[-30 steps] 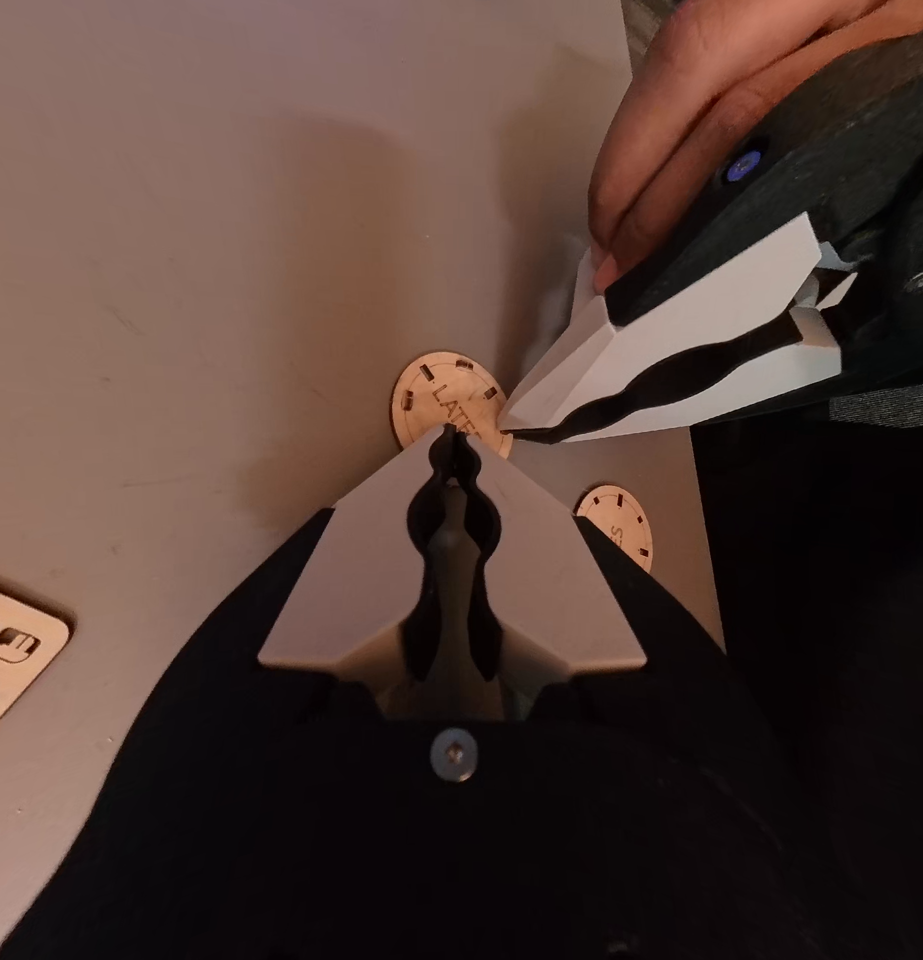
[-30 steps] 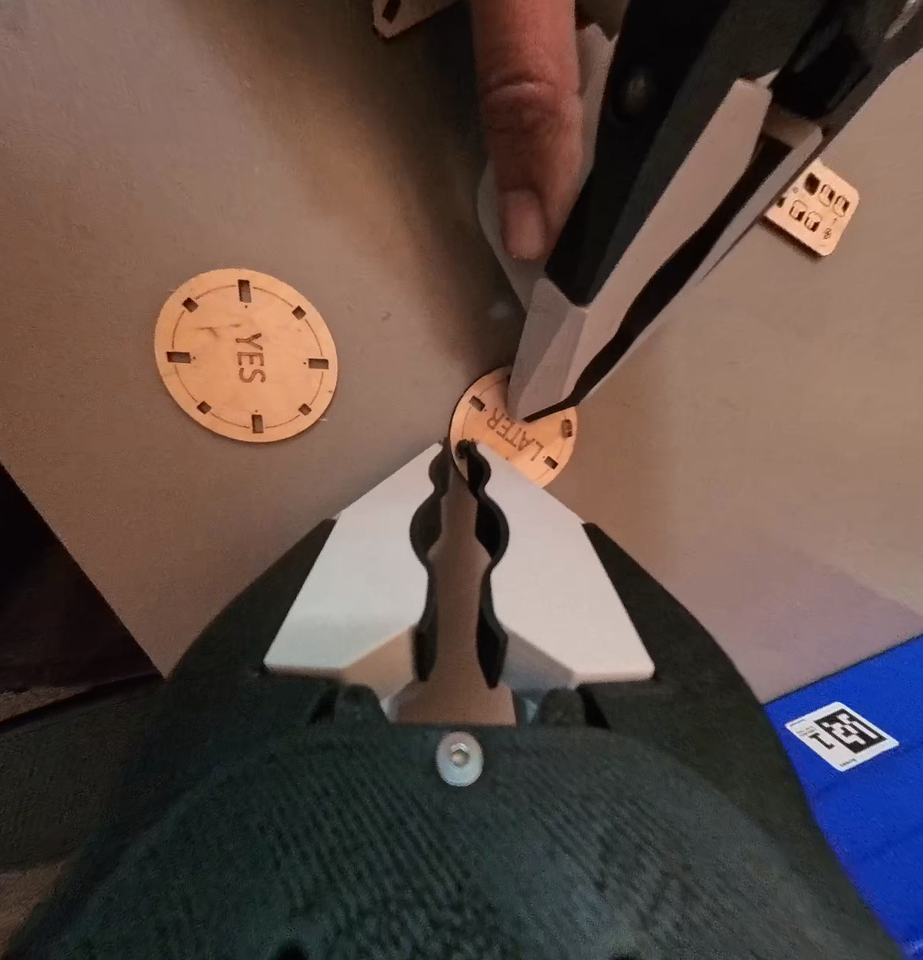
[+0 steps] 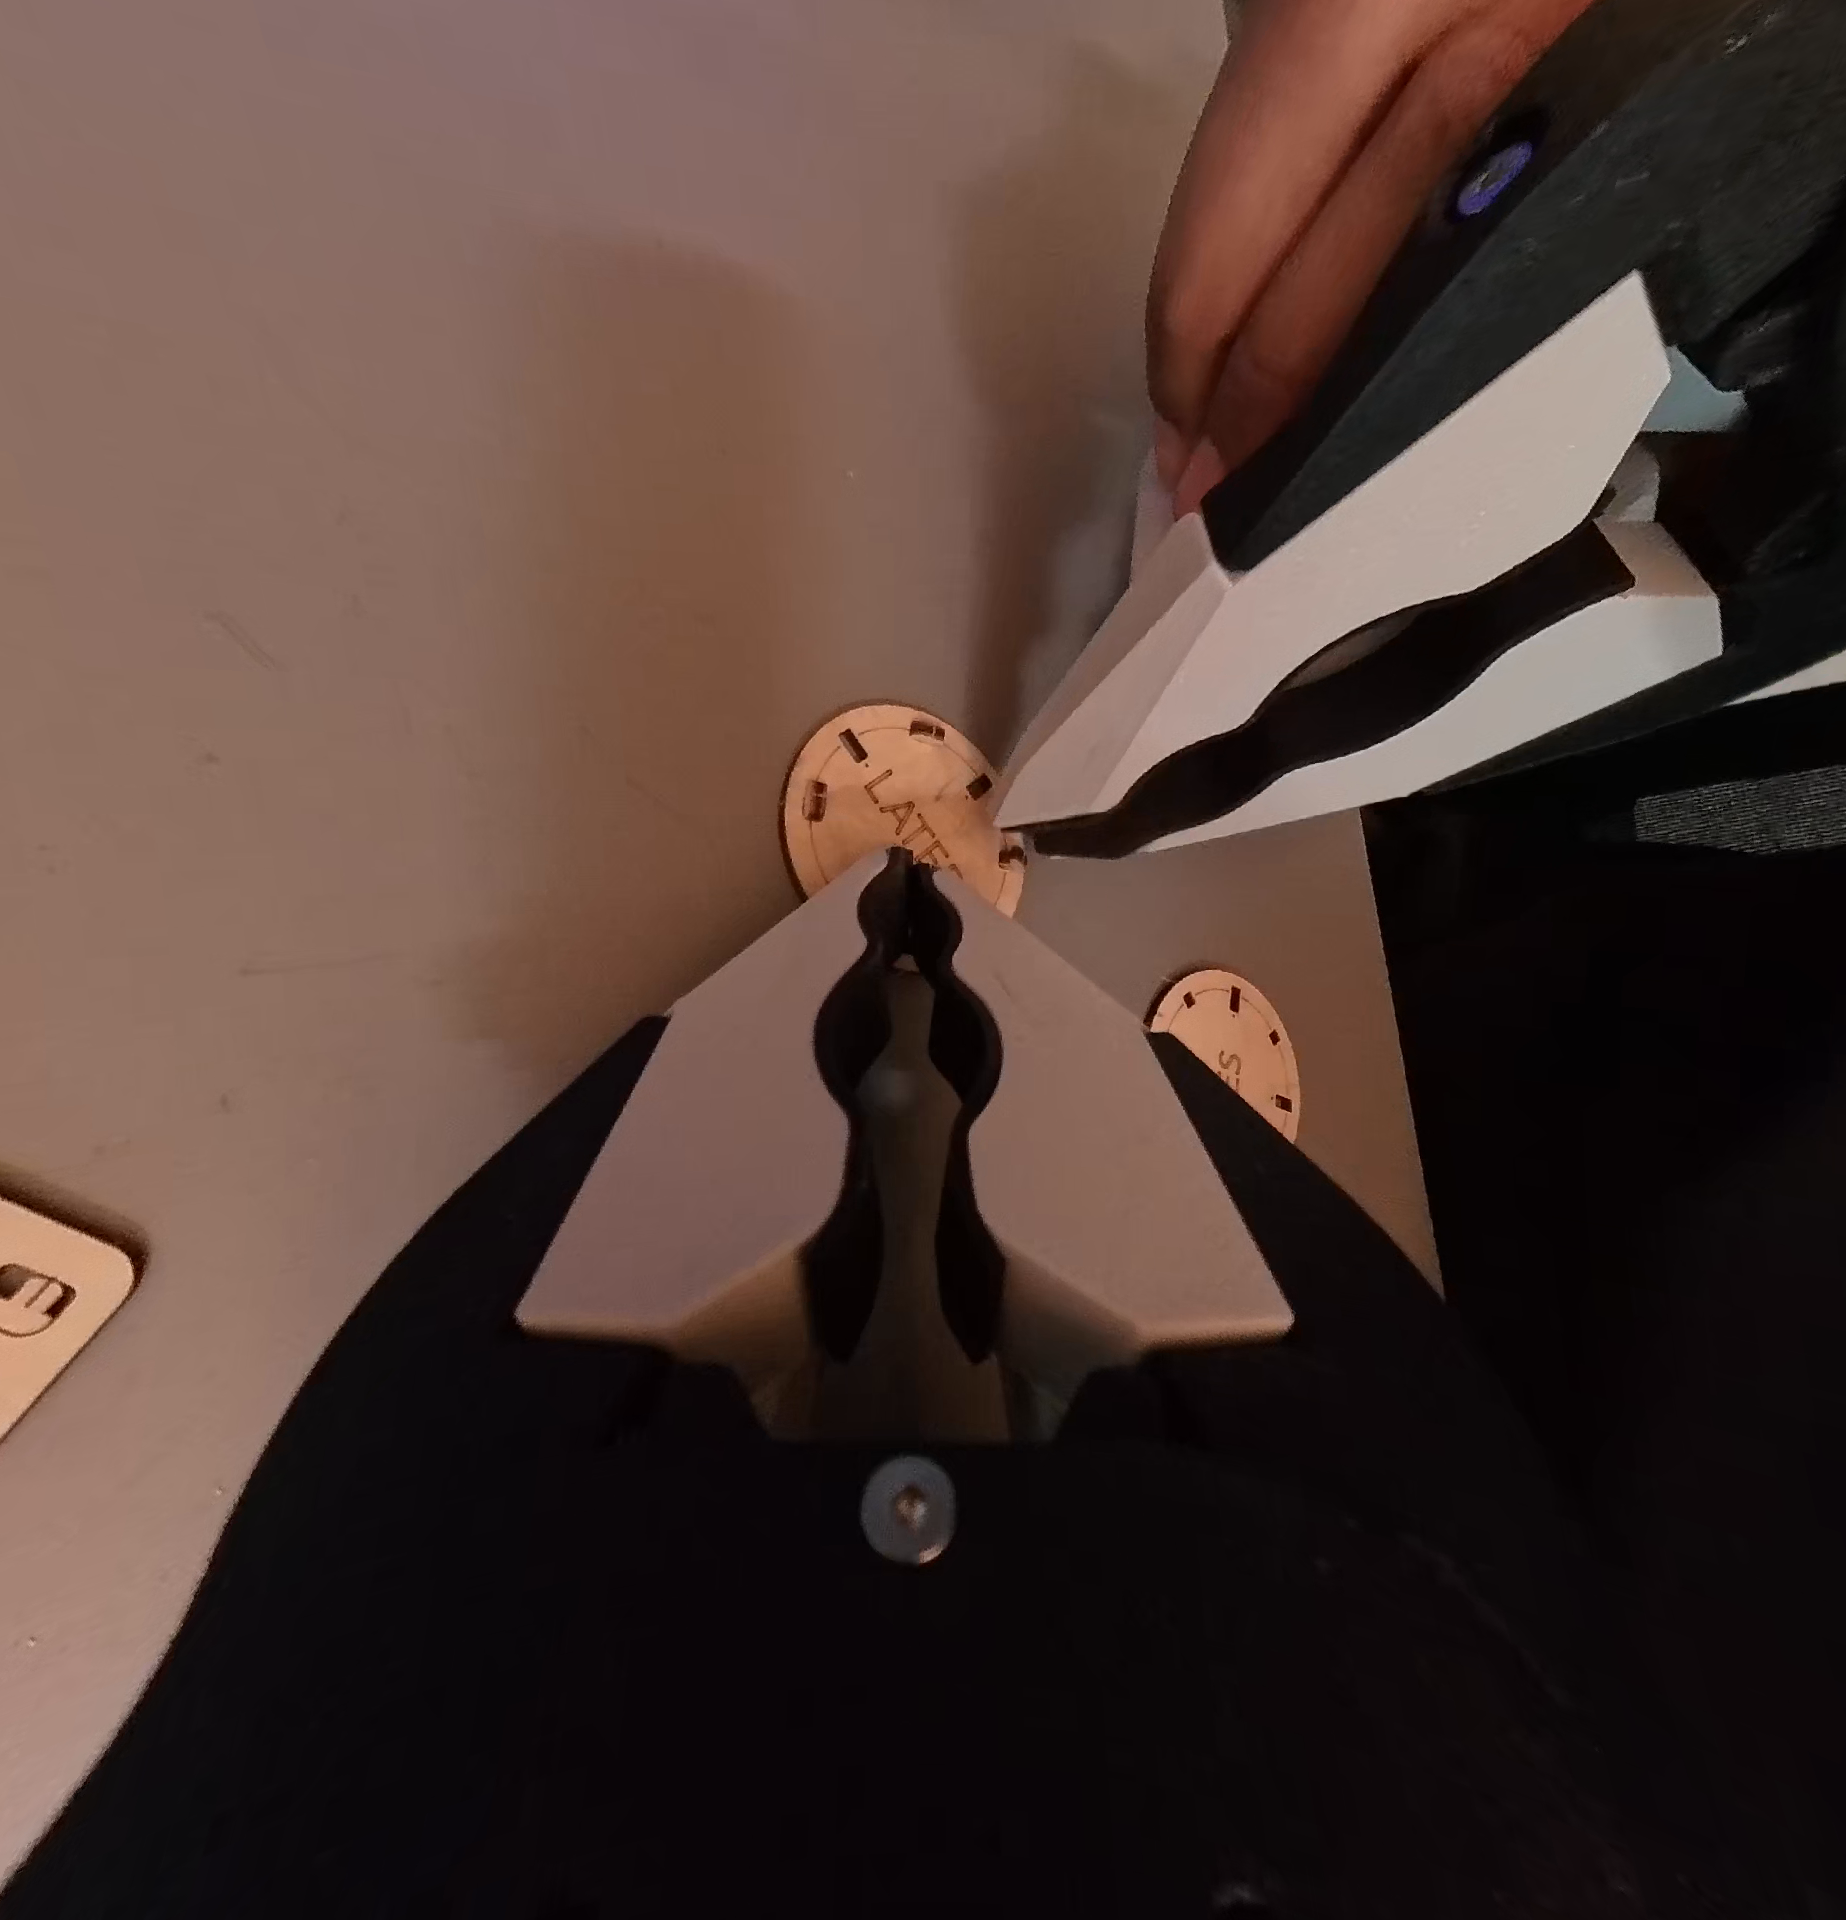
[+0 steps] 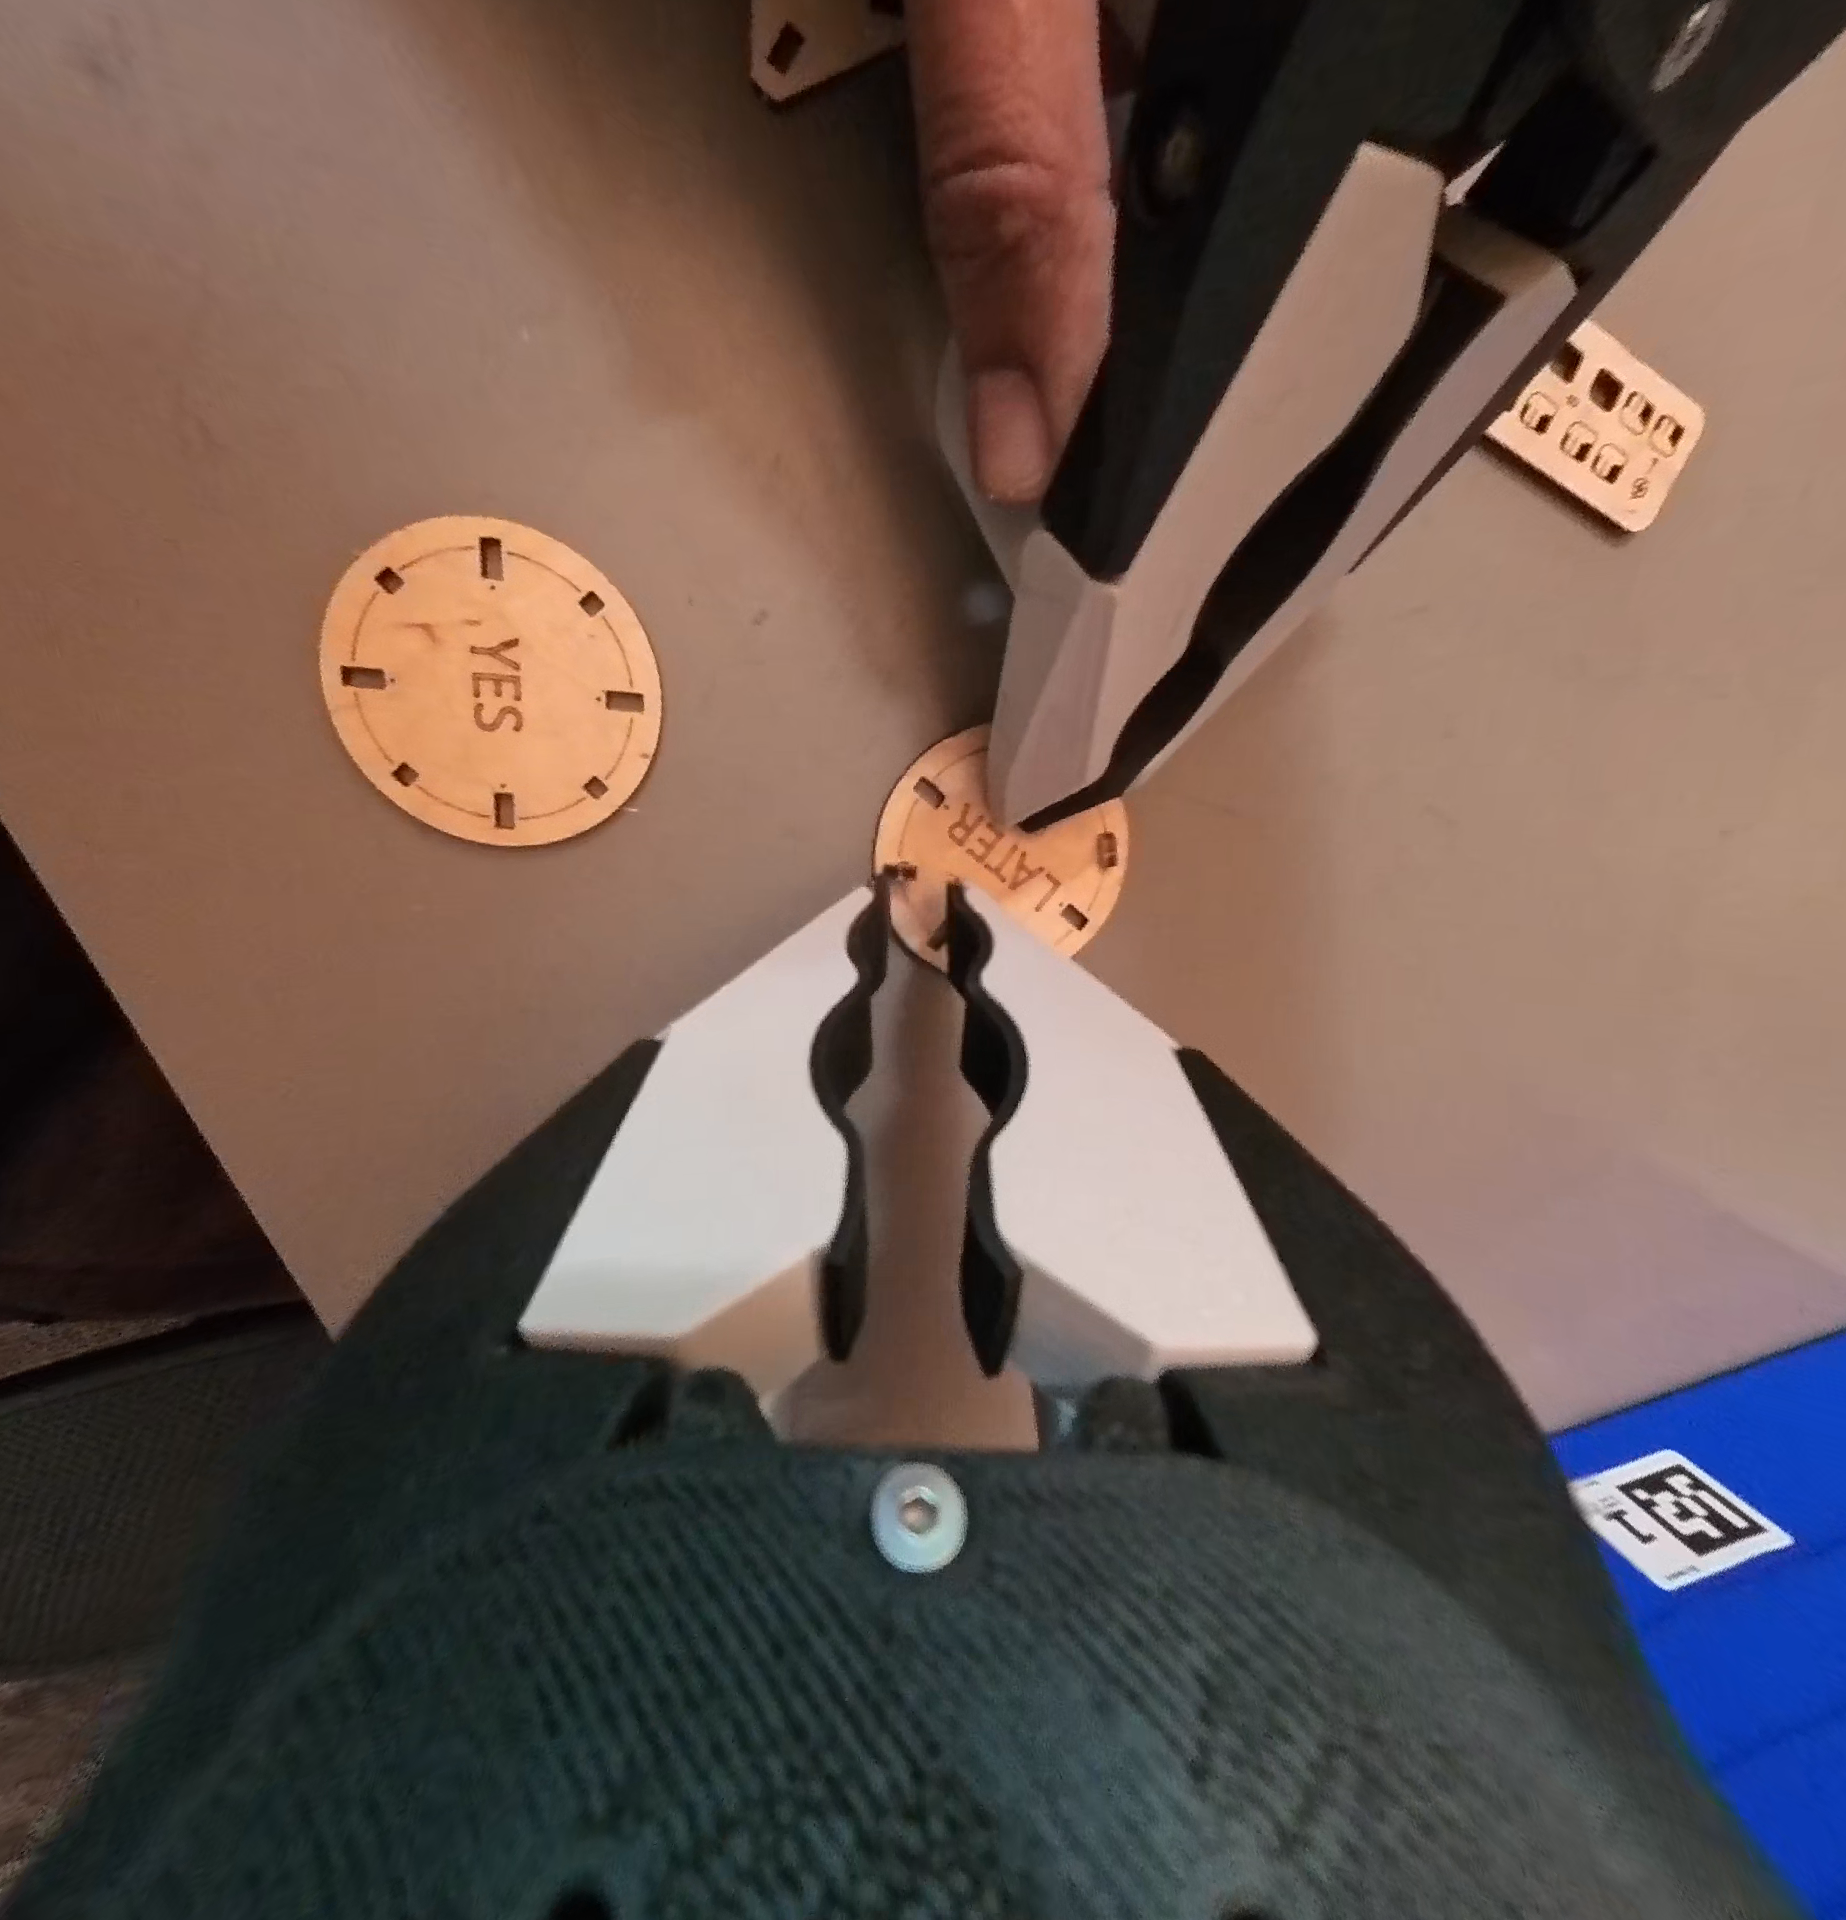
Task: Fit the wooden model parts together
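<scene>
Pressing down on small disc (image 3: 877, 810): left tongs (image 3: 903, 862) closed, tips meeting on disc face, not gripping it.

Left view: right tongs (image 3: 1033, 836) coming in from right at disc rim; second disc (image 3: 1225, 1049) lying near worktop (image 3: 379, 623) edge.

Right view: right tongs (image 4: 917, 899) slightly open, straddling near rim of small disc (image 4: 1002, 847), pads not pressing; left tongs (image 4: 1033, 821) bearing on centre. Larger disc (image 4: 493, 681) lying well left.

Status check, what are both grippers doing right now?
Left gripper shut, tips on small wooden disc. Right gripper slightly open at disc edge. Larger disc apart.
</scene>
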`<state>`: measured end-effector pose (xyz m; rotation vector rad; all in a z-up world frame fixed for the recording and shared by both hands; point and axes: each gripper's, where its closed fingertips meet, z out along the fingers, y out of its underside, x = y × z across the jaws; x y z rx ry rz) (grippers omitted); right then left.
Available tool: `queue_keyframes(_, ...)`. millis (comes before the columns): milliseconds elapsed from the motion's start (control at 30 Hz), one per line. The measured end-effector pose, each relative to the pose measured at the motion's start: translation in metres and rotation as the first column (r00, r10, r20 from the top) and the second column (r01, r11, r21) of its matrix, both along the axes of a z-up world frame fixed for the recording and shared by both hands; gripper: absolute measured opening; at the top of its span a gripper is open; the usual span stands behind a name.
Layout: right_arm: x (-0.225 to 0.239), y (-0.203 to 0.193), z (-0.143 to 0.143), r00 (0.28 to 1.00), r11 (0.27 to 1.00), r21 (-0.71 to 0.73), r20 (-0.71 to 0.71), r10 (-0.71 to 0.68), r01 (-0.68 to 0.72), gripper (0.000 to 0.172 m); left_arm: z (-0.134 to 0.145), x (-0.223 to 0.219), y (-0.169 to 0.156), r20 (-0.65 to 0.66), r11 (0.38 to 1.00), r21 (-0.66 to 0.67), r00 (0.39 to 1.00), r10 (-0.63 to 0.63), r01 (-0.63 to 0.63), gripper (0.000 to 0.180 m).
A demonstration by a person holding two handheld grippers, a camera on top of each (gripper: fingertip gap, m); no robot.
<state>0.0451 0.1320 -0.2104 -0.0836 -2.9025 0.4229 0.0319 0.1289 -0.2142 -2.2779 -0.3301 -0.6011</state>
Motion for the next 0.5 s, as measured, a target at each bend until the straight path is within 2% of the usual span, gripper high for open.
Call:
queue_keyframes(200, 0.0005, -0.0018, 0.0020, 1.000, 1.000, 0.004, 0.011, 0.017, -0.017, 0.010, 0.0001, -0.0001, 0.0000, 0.003, 1.000, 0.002, 1.000, -0.001, 0.001, 0.000)
queue_keyframes(367, 0.0037, -0.0072, 0.0033, 0.998, 0.998, -0.003, 0.004, 0.063, -0.063, 0.005, 0.0001, -0.0001, 0.0001, 0.004, 1.000, 0.004, 1.000, -0.002, 0.002, 0.000)
queue_keyframes(500, 0.0083, -0.0077, 0.0020, 0.994, 0.995, -0.002, 0.025, 0.103, -0.103, 0.008, 0.0001, 0.0000, 0.0001, 0.005, 1.000, 0.005, 1.000, -0.002, 0.002, 0.001)
